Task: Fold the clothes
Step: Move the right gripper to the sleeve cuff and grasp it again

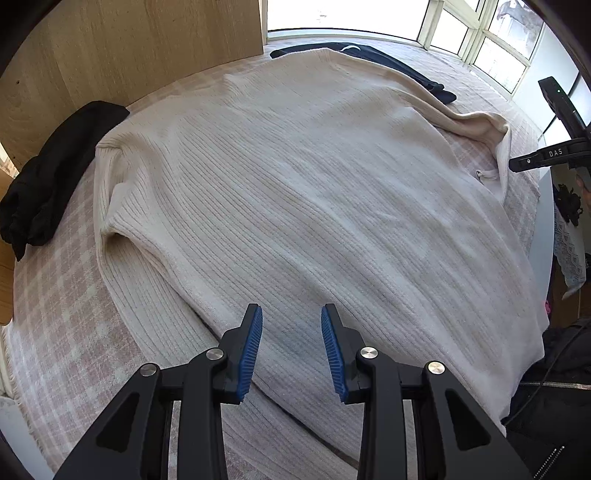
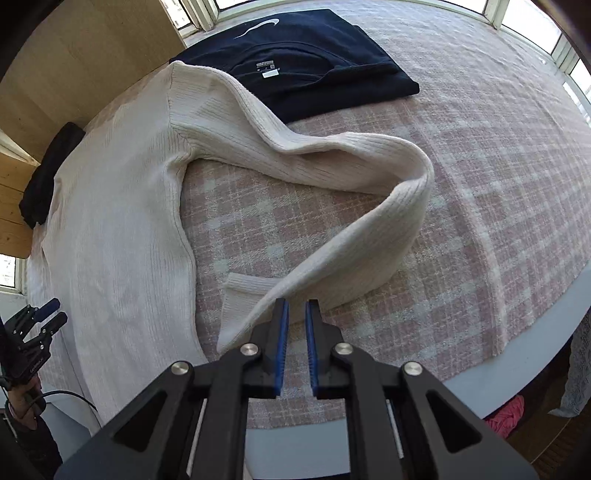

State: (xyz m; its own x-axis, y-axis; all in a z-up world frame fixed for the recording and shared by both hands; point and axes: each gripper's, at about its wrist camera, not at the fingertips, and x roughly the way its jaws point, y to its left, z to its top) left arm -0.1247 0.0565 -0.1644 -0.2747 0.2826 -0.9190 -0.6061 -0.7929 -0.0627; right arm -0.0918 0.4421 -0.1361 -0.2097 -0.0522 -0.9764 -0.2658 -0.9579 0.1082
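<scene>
Right wrist view: the right tongs (image 2: 296, 325) stand with only a narrow gap between their blue pads and nothing visibly pinched; the cuff end of the cream sweater's sleeve (image 2: 369, 236) lies just ahead and to the left of their tips. The left tongs (image 1: 291, 332) are spread wide and hover above the hem side of the cream sweater (image 1: 295, 184), gripping nothing.

The sweater lies flat on its body, one sleeve looped out in a raised curve on the right side. It looks like a thick ribbed knit: soft, limp, fairly weighty for cloth, with a grippy texture that should not slide from ribbed pads. It will likely sag and stretch if lifted from one point, so the cuff, shoulder seam or hem corners seem the soundest holds.

Beneath it is a pink checked blanket (image 2: 480, 166), nubbly enough to drag at the knit. A folded navy garment (image 2: 314, 62) lies beyond, a black garment (image 1: 55, 173) at the far left edge, with wooden panelling (image 1: 129, 48) and bright windows (image 1: 480, 33) behind.
</scene>
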